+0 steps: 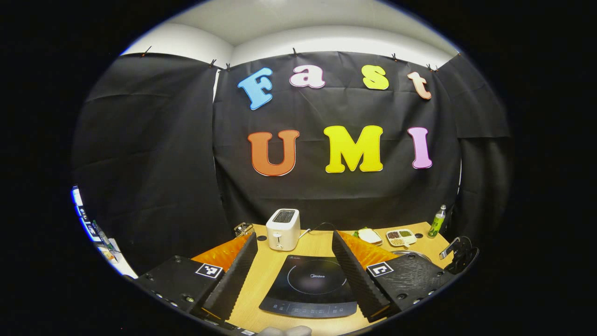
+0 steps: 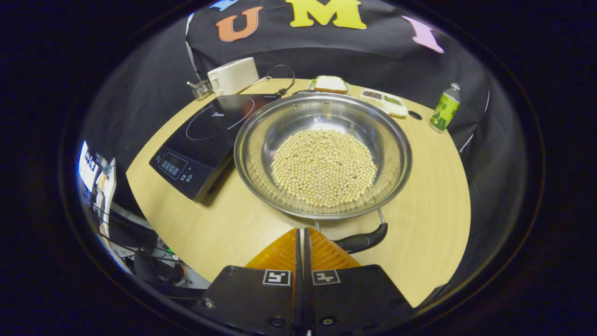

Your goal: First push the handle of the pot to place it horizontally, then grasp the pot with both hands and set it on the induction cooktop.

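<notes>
1. Left gripper view: the left gripper [image 1: 294, 261] hangs above the wooden table [image 1: 322, 242] with its jaws spread wide and nothing in them. The induction cooktop [image 1: 310, 287] lies between and below the two fingers, a white toaster [image 1: 283, 229] beyond it. Past the right finger, a sliver of the pot's rim [image 1: 413, 253] shows.

2. Right gripper view: the right gripper [image 2: 301, 240] has its jaws pressed together, empty. Just ahead of the tips sits the pot [image 2: 322, 154], full of pale beans [image 2: 324, 167]; its black handle [image 2: 361, 241] lies just beside the right finger. The cooktop [image 2: 210, 135] is ahead to the left, touching the pot's rim. A green bottle [image 2: 445, 109] stands far ahead, right.
</notes>
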